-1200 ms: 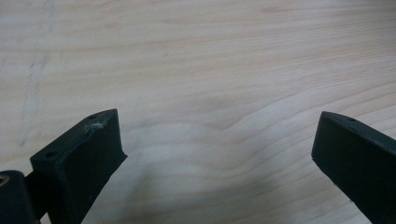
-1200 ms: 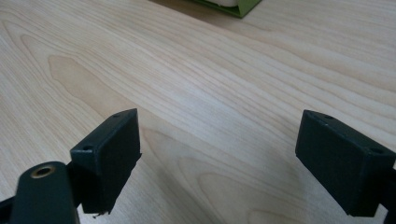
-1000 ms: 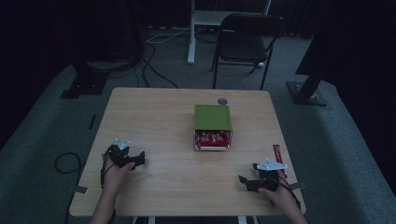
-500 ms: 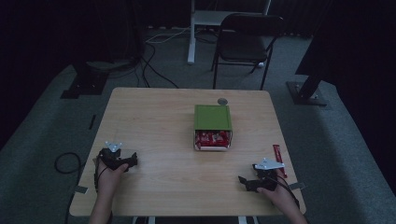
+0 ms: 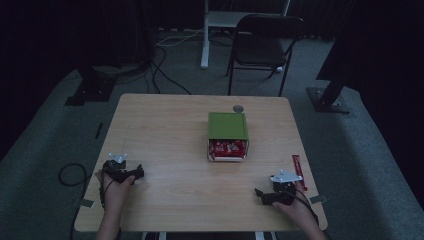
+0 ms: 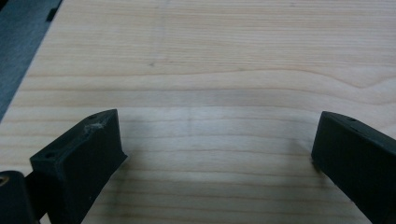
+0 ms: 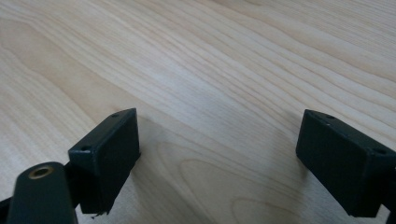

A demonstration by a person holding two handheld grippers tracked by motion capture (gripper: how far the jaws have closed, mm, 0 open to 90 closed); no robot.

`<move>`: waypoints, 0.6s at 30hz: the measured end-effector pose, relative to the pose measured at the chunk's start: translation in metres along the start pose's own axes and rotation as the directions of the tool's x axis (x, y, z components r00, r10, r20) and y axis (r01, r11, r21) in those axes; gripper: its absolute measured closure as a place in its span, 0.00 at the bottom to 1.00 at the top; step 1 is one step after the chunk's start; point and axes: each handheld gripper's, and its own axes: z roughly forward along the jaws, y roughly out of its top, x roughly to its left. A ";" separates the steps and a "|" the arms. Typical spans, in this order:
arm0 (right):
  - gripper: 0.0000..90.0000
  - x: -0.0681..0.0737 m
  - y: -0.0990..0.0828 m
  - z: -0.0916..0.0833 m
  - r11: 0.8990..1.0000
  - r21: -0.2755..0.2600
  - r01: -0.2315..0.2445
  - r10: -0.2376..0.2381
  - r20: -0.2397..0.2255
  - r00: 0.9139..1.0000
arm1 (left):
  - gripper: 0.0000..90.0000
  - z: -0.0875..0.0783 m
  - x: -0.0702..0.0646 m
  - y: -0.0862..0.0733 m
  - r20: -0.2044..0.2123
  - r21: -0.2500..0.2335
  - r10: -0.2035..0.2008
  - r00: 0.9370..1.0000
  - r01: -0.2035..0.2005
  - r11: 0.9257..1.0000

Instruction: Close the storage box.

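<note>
Dim, grainy high view: the table (image 5: 165,130) catches weak overhead light while the surrounding floor sinks into near black. Both gripper views are brighter and soft, wood grain sharp farther off, black jaws blurred up close, casting faint shadows on the wood.

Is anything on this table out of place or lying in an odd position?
One thing: a red packet lies alone at the table's right edge, apart from the red packets in the green box.
</note>
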 end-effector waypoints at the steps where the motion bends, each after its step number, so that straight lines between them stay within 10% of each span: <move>1: 0.14 0.000 0.000 0.000 1.000 0.000 0.000 0.000 0.001 1.000 | 0.03 0.001 0.000 0.000 0.006 0.004 -0.016 1.000 0.016 1.000; 18: 0.14 0.000 0.000 0.000 1.000 0.000 0.001 -0.001 0.000 1.000 | 0.04 0.001 0.001 0.000 0.017 0.016 -0.052 0.998 0.052 0.999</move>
